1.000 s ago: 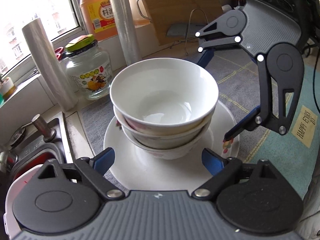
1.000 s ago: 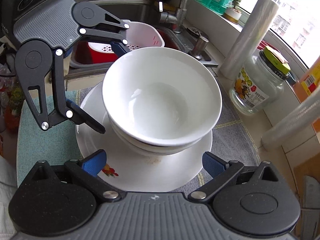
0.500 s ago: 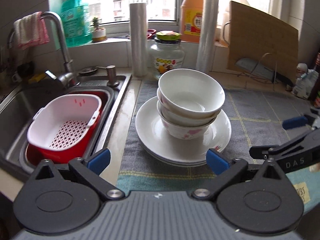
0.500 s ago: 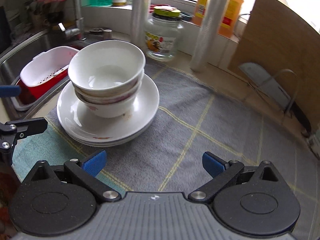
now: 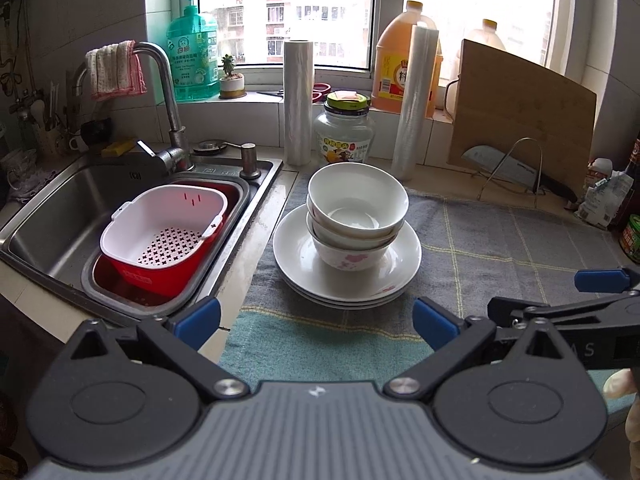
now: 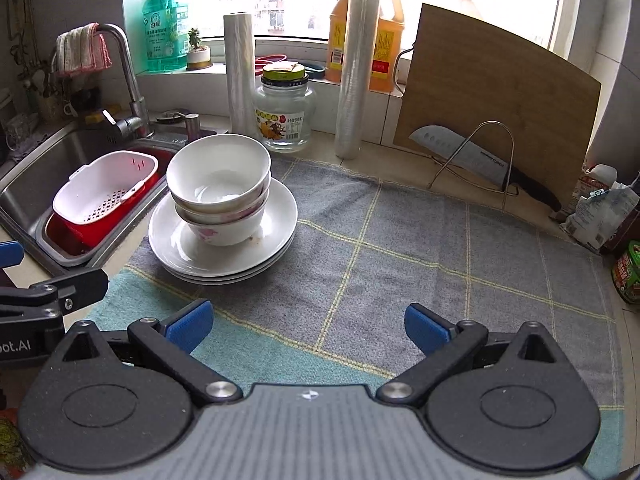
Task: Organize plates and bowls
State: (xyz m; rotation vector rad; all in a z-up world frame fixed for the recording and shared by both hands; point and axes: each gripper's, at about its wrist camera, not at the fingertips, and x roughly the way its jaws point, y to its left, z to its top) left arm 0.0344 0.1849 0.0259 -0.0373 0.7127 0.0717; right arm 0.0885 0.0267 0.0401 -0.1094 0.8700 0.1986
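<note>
The stack of bowls (image 5: 357, 216) stands on the stack of plates (image 5: 347, 266), on the grey cloth (image 5: 500, 248) just beside the sink (image 5: 72, 200), at 12 o'clock from the left gripper (image 5: 316, 320) and at 10 o'clock from the right gripper (image 6: 308, 324). How many bowls and plates there are is hard to count; only rims show. The lower bowls are mostly hidden inside each other. In the left view the right gripper is cut off at the 3 o'clock edge. The knife (image 6: 480, 164) is partly hidden behind a wire stand (image 6: 476, 152).

Both grippers stand spread wide with nothing between the blue pads. The left jaws have just been opening. One second ago both grippers were close around the plates; now they are back from them and the whole counter shows.
</note>
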